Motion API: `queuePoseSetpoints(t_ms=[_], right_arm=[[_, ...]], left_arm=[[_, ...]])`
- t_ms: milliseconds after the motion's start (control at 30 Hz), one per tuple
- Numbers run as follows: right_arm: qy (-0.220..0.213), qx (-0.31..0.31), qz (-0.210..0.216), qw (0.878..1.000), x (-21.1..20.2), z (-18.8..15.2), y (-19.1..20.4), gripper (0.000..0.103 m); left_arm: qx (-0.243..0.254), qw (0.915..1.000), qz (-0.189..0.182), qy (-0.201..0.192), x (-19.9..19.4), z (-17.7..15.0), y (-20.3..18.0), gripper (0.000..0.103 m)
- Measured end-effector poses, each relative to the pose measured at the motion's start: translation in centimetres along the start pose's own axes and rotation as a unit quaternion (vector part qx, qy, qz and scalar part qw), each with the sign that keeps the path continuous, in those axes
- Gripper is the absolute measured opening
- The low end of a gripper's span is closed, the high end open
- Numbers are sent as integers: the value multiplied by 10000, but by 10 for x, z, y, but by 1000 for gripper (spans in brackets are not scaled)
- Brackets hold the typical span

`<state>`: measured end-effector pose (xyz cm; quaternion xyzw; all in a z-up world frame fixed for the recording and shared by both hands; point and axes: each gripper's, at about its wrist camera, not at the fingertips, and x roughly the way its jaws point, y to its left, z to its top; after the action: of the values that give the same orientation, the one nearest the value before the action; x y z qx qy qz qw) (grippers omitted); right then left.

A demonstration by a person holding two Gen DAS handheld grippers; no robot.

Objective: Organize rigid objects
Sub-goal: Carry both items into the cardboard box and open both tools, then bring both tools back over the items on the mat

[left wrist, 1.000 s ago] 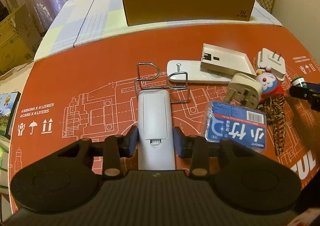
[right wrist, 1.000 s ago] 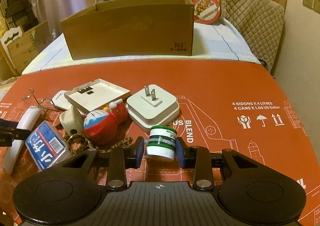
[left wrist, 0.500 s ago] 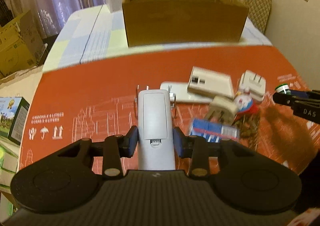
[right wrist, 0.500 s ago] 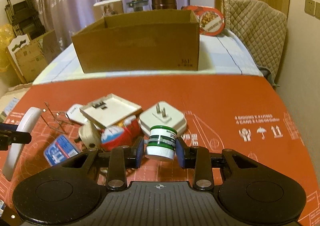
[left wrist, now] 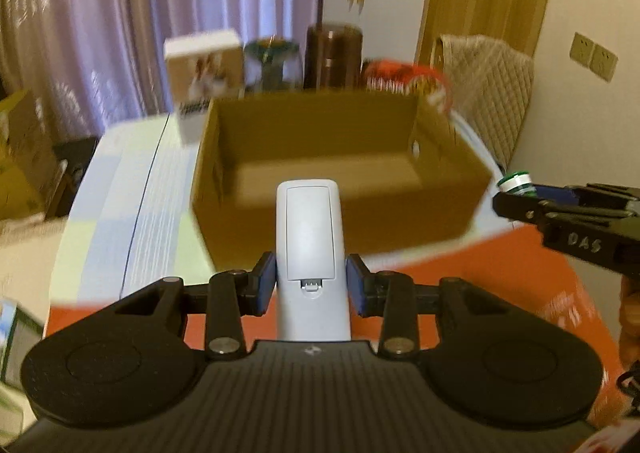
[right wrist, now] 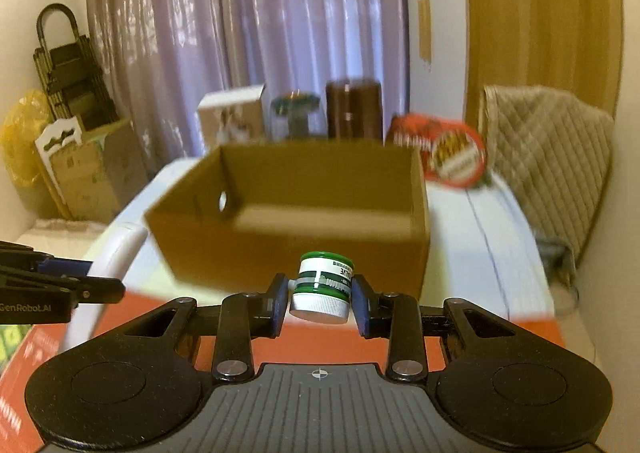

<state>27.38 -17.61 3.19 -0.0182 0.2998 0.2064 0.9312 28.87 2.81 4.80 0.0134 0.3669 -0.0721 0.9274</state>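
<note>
My left gripper (left wrist: 311, 283) is shut on a long white remote control (left wrist: 309, 237), held back side up and pointing at the open cardboard box (left wrist: 320, 169). My right gripper (right wrist: 320, 303) is shut on a small white jar with green bands (right wrist: 323, 287), raised in front of the same cardboard box (right wrist: 288, 221). In the left wrist view the right gripper (left wrist: 516, 203) with the jar (left wrist: 516, 181) shows at the right edge. The right wrist view catches the left gripper (right wrist: 100, 287) and the remote (right wrist: 116, 249) at its left edge. The box interior looks empty.
The box stands on a pale checked cloth (left wrist: 132, 197) beyond the orange printed sheet (left wrist: 540, 285). Behind it are a white carton (left wrist: 204, 77), a dark canister (left wrist: 334, 57) and a red round tin (right wrist: 448, 153). A quilted chair back (right wrist: 548, 149) is at the right.
Both grippers rose and moved forward from the orange sheet toward the box, still gripping the remote and the jar. The loose items on the sheet dropped out of view.
</note>
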Motion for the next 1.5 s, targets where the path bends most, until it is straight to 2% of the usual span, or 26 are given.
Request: queuePoseSetpoints(t_ms=[133,333,567,733,767,800,867,1167,1500], right_arm=[[-5,-15,-4,10000,43,40,-13,31],[152,136,9,9998,93,66,-30,31],[359,90,-18,9993,124,62,-37,31],[371,184,12,9991,134,58,-40,31],[348,212,43,9992,135,59,-41,34],[358,227,27,9991,136,60,-42,48],[304,325,10,9990,133,61,-45,57],[140,263,-1,9996,106,54,-44,57],[98,321,114,9994,46,30,-27,57]], left_arm=[[71,9999,-38,-124,29,49,-3,33],[43,10000,33,-39,75,83,1,33],[4,9999,63,137,105,82,10,33],[-53,9999,91,108,115,82,12,33],[-91,9998,118,90,115,82,12,33],[-128,9998,131,67,115,83,13,33],[-151,9998,139,42,111,83,14,34],[-56,9995,281,-102,81,70,16,34],[-424,9977,415,-329,12,27,26,35]])
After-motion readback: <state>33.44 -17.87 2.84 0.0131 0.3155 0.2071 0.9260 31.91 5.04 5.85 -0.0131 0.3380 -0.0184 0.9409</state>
